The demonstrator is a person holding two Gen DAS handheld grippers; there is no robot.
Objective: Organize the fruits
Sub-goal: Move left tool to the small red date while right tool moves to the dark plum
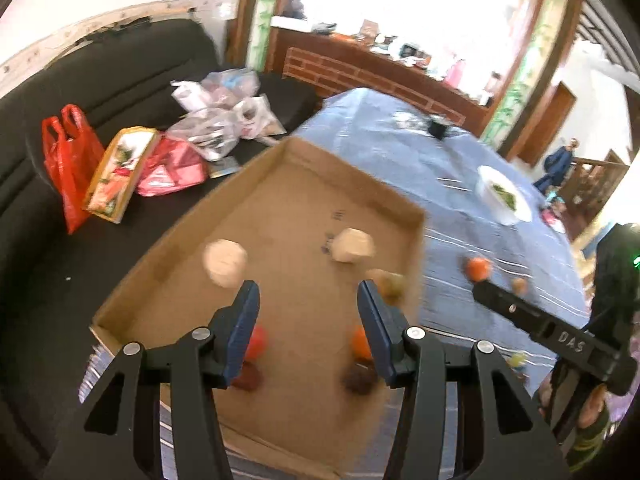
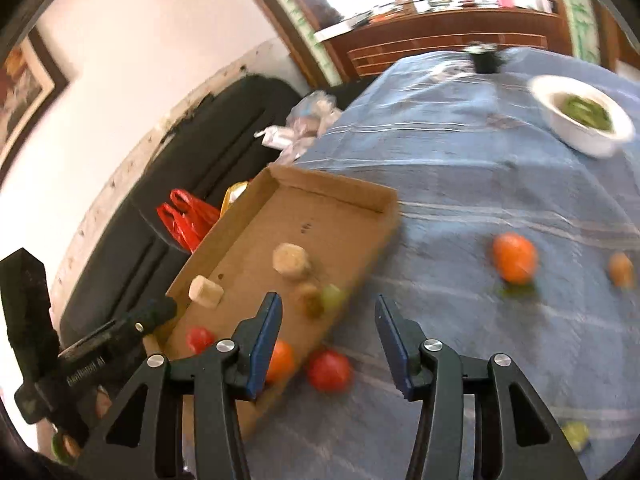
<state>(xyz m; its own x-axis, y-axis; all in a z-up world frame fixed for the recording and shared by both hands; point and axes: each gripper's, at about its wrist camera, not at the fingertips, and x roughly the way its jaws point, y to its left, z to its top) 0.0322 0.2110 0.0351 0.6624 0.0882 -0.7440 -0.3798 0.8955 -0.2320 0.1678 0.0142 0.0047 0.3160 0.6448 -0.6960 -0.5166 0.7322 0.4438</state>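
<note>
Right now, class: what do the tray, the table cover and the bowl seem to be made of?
Tray: plain brown cardboard, matte, with folded walls.
Table cover: blue woven cloth, seemingly, with pale stripes and creases.
Bowl: white and smooth, perhaps ceramic or plastic; too blurred to tell.

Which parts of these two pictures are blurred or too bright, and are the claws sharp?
Left wrist view: the window is blown out white, the fruits in the cardboard tray are smeared, the left claw is sharp. Right wrist view: the orange and white bowl are streaked by motion, the right claw is crisp; fisheye bends both edges.
</note>
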